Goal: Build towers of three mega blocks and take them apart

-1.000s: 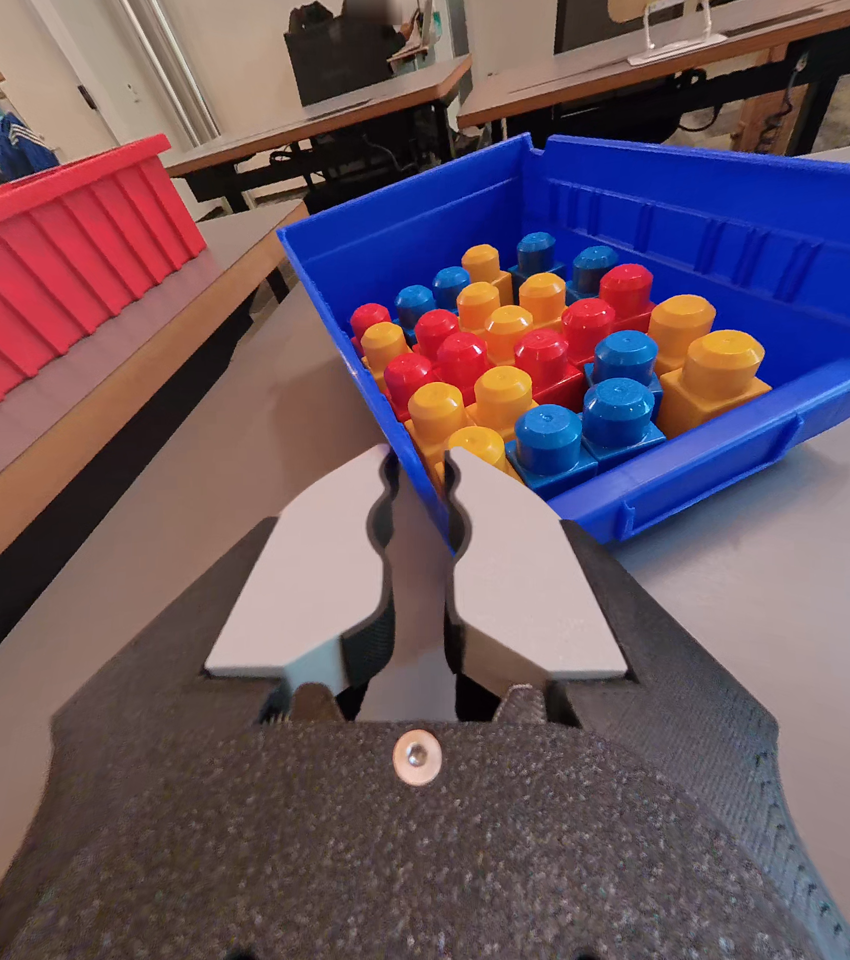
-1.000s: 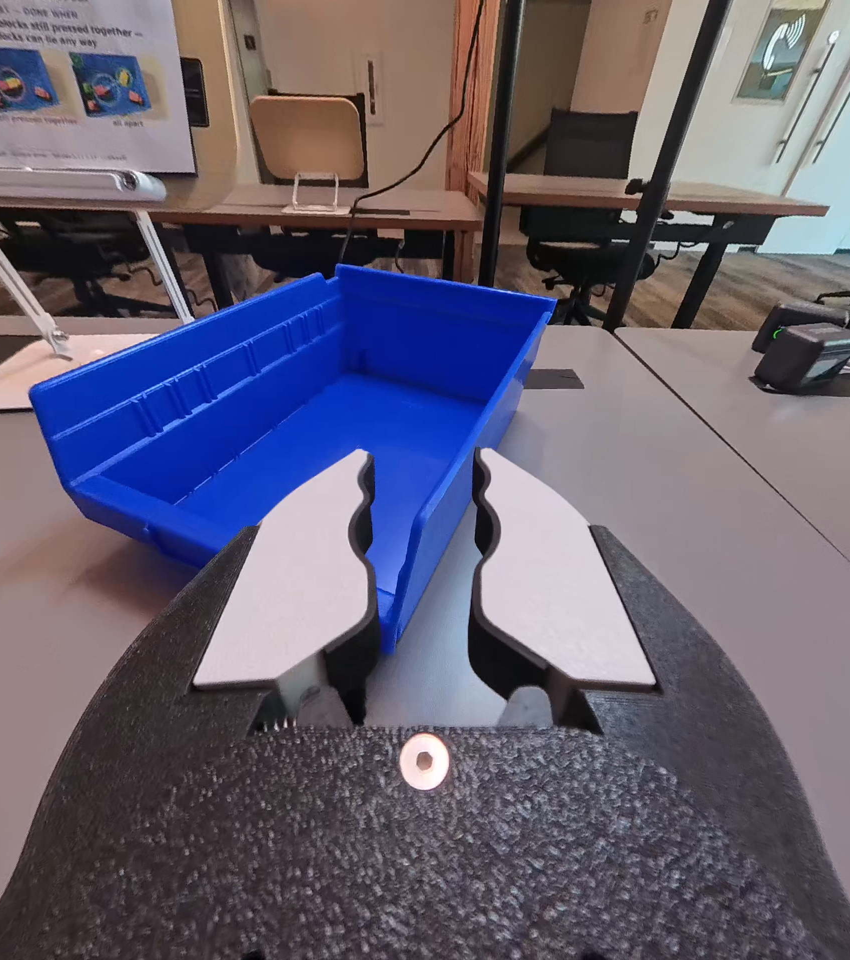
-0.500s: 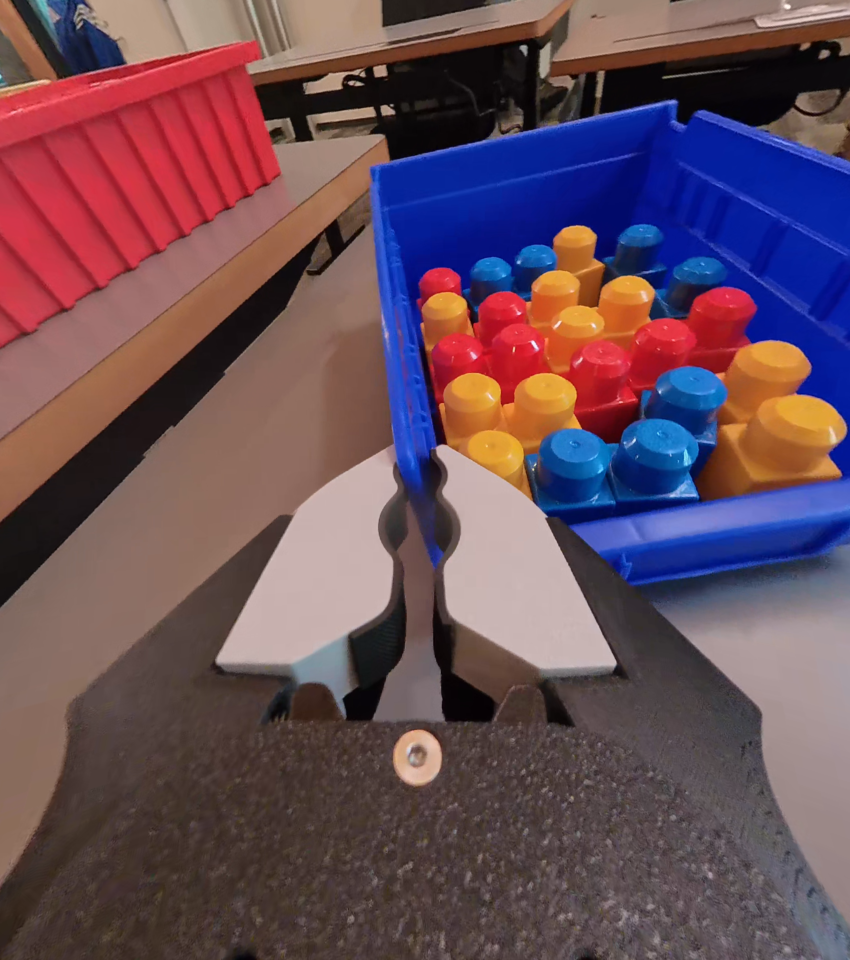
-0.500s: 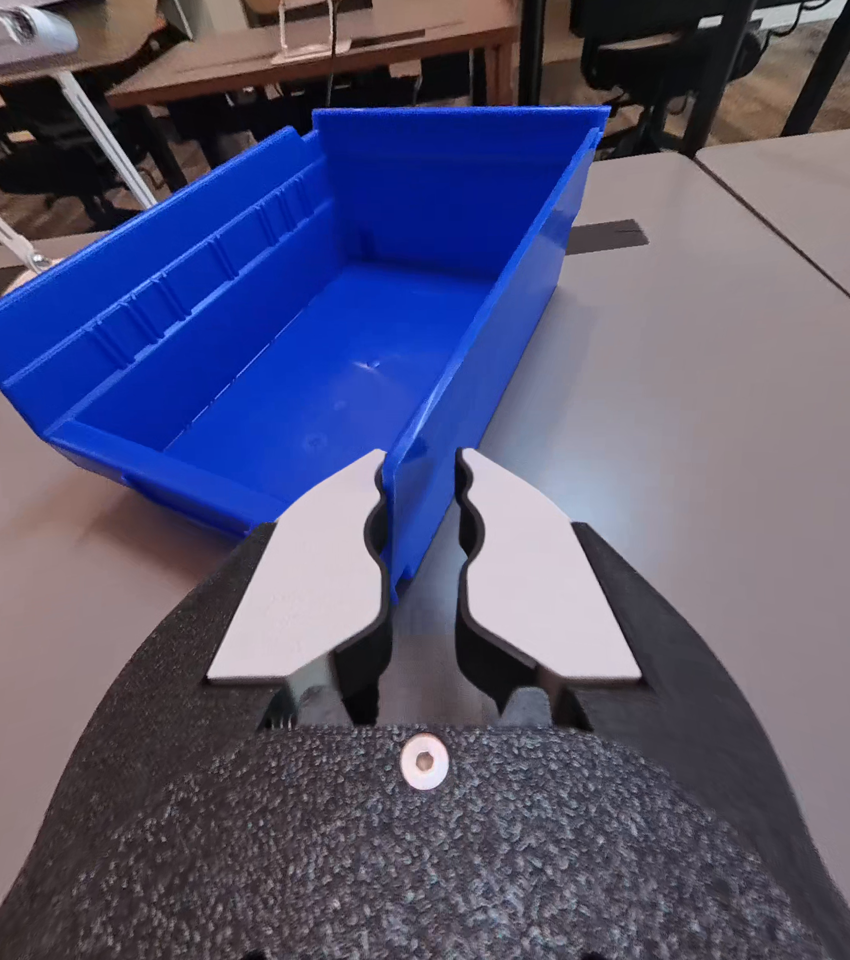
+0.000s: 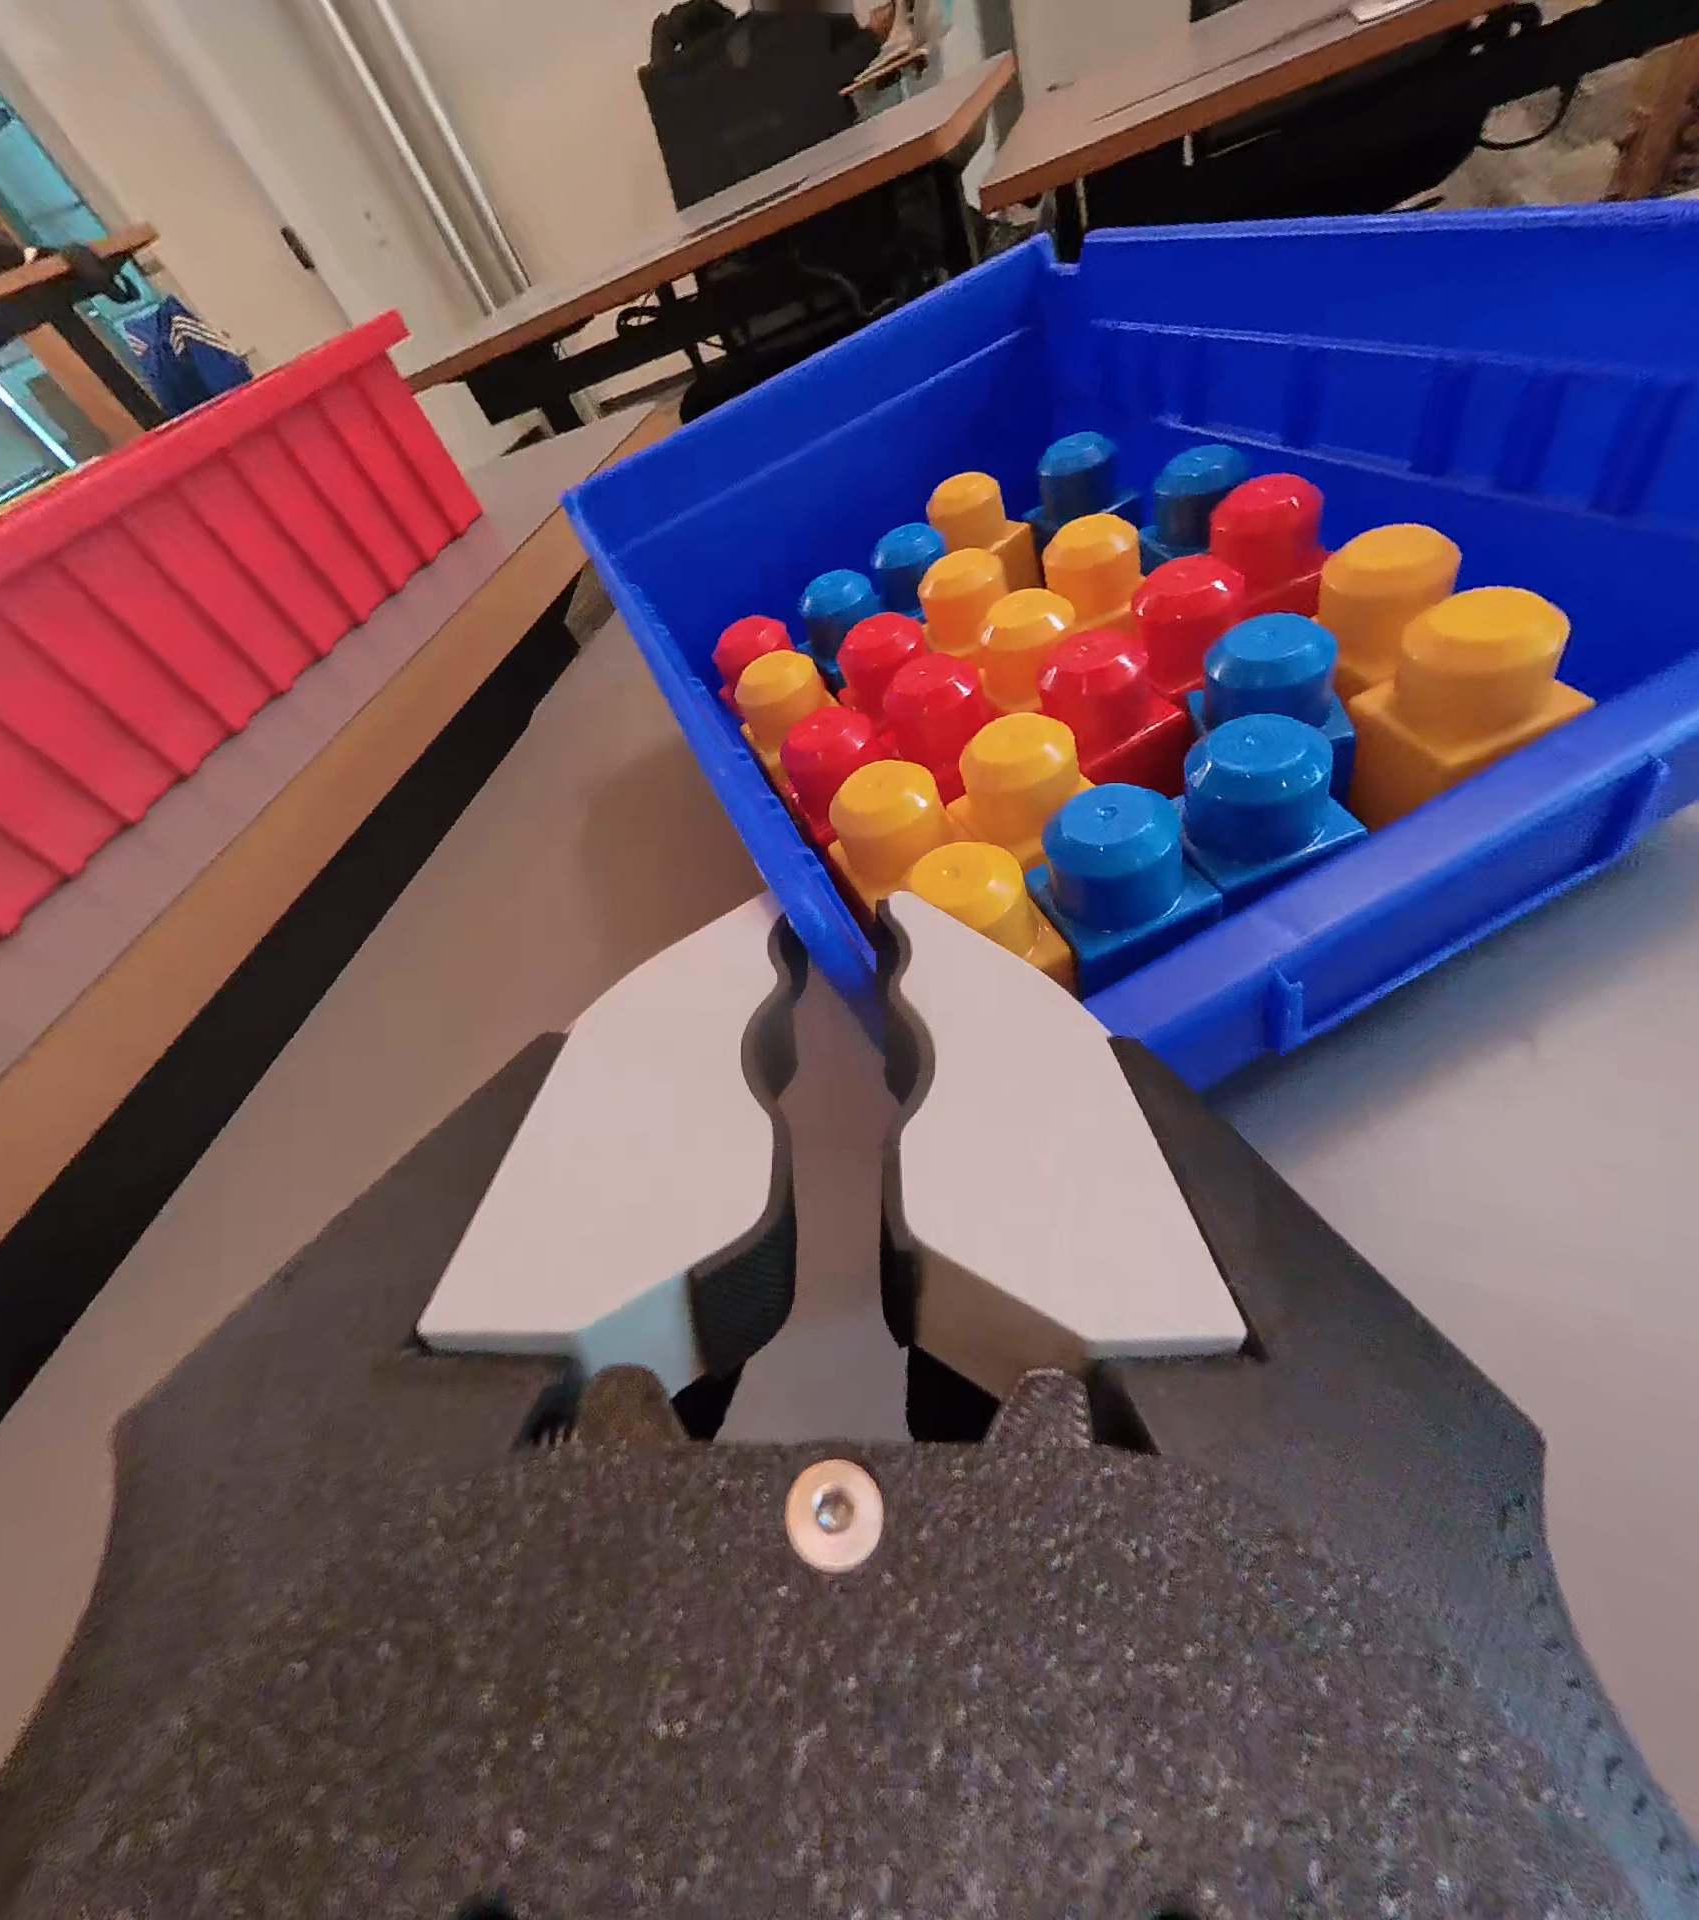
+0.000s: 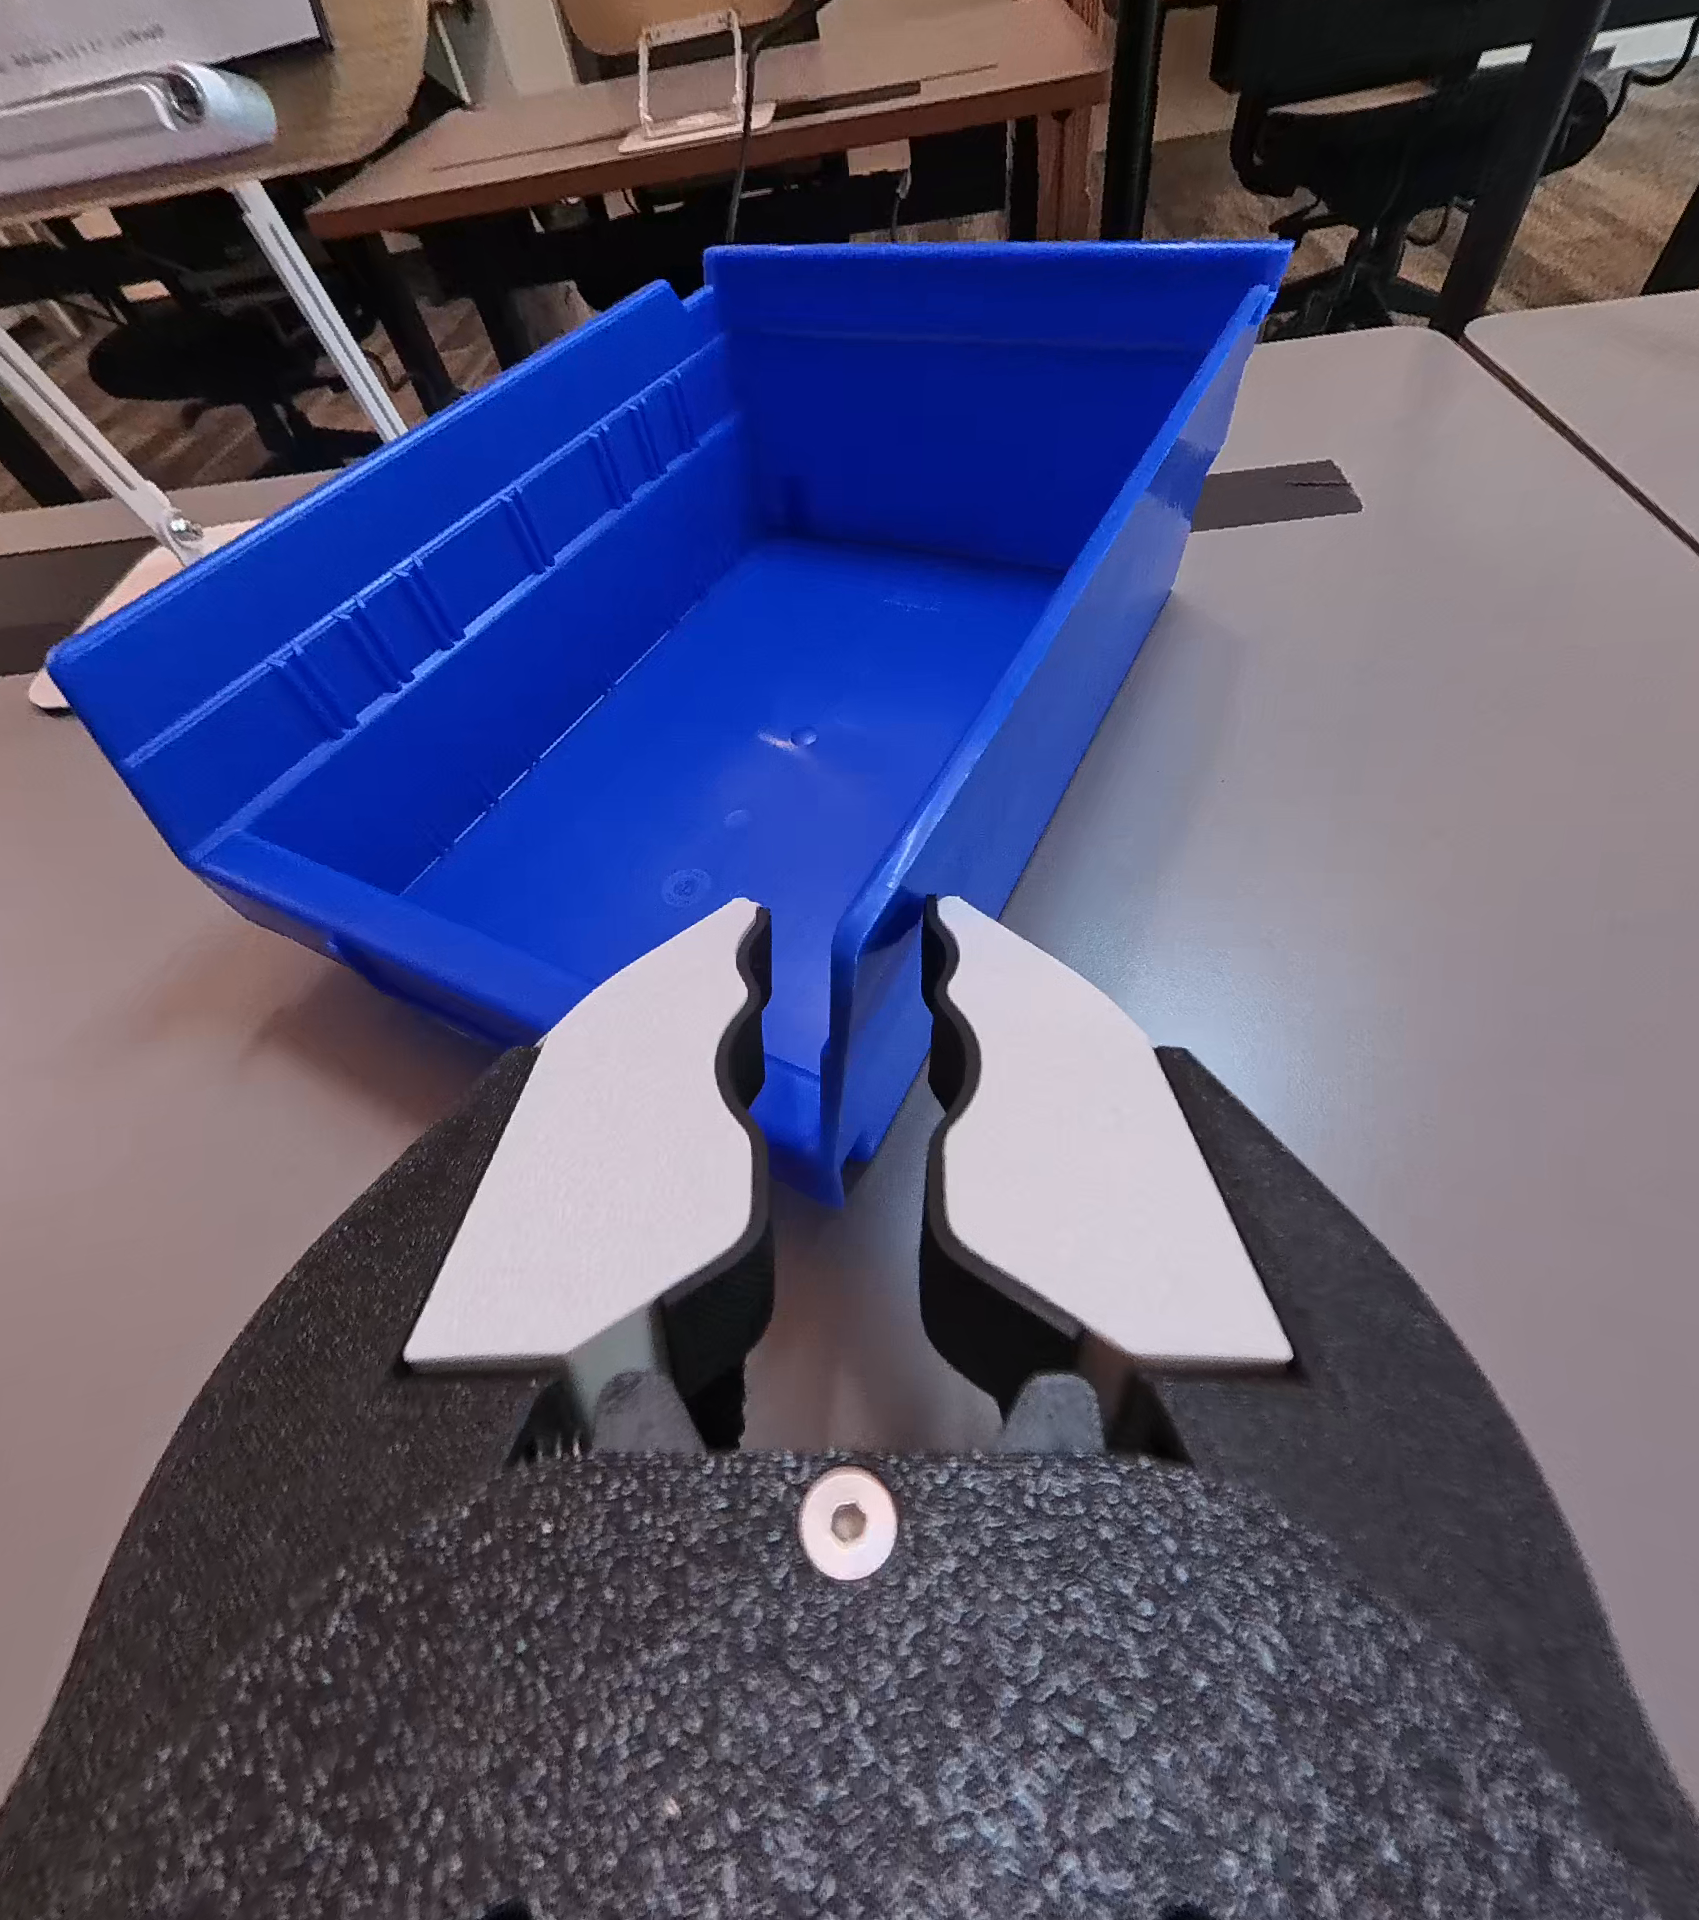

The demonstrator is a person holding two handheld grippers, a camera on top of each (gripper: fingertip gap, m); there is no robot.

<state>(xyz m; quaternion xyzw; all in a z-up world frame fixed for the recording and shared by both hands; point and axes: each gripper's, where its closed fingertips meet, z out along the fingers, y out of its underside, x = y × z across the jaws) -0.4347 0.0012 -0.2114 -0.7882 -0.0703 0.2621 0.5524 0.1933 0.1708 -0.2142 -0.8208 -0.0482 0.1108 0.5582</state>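
My left gripper is almost closed. It pinches the thin near corner wall of the full blue bin, one finger inside and one outside. The wall looks like it touches both fingers.

My right gripper is partly open. Its fingers sit on either side of the near corner wall of the empty blue bin, with a gap on each side, so it holds nothing.

The mega blocks all sit in the full bin, packed close, knobs up. No tower is built yet.

What could go wrong? The wall is thin and smooth, so I think it could slip out of my left fingers if I pull hard. If I lift that corner too high, the bin could tip and the blocks could slide or spill onto the grey table. My inside finger is right beside a yellow block, so it could bump it. On the right, if I pull before I squeeze, the fingers may slide off the wall and the empty bin would stay put.

Now I count. Blue bins: two, one full and one empty. Red bin: one, on the next table. The block bodies hide each other, so I count knobs: seven red, seven blue and ten yellow that I can see. Towers: none.
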